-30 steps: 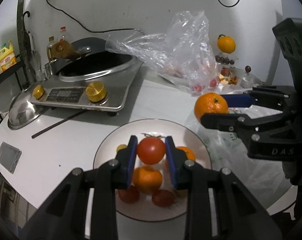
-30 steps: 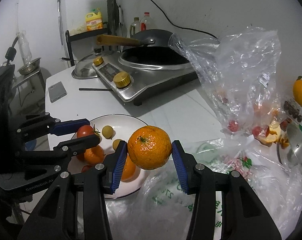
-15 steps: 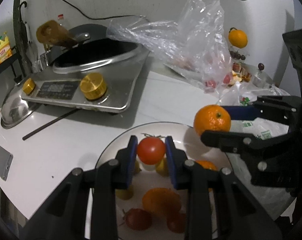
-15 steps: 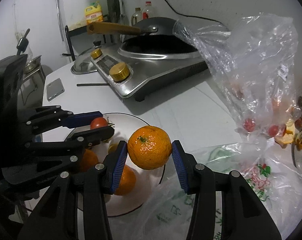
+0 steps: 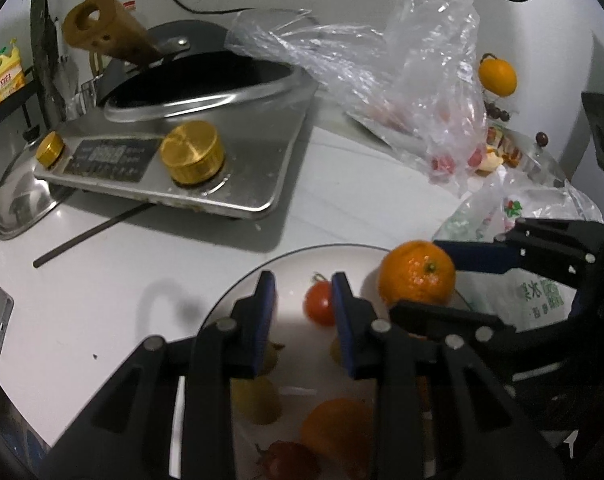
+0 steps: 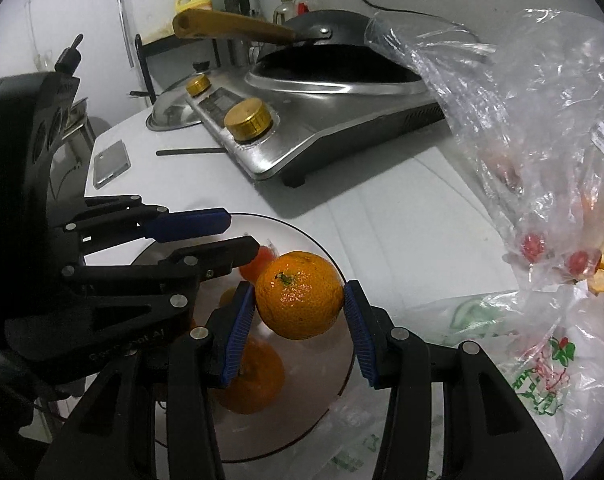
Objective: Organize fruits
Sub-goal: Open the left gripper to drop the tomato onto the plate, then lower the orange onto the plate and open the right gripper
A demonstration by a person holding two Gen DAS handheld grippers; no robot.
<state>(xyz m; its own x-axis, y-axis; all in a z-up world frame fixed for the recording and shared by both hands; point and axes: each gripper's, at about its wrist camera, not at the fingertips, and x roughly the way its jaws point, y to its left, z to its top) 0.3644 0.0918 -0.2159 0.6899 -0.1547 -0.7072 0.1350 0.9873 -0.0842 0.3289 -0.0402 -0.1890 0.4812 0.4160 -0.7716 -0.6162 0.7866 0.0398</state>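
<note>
Two fruits are in play: your right hand-held gripper (image 6: 300,306) is clamped on the mandarin (image 6: 300,300), pads on its two sides, carrying it just above the near-right part of the plate (image 5: 238,292). Your left hand-held gripper (image 5: 304,308) has just been easing its jaws apart; the tomato (image 5: 320,308) now sits on the plate between them, close against the right pad, with a clear gap to the left pad, so it looks released. From the mandarin, the plate lies straight below and to the left. A round fruit gives you no long axis to line up. Open room is tight: another orange (image 6: 250,380) lies under the right jaws and the left fingers crowd that side, so I would draw the left hand back first. The plate's right rim borders the printed plastic bag (image 6: 538,376) on the worktop (image 5: 114,292).
</note>
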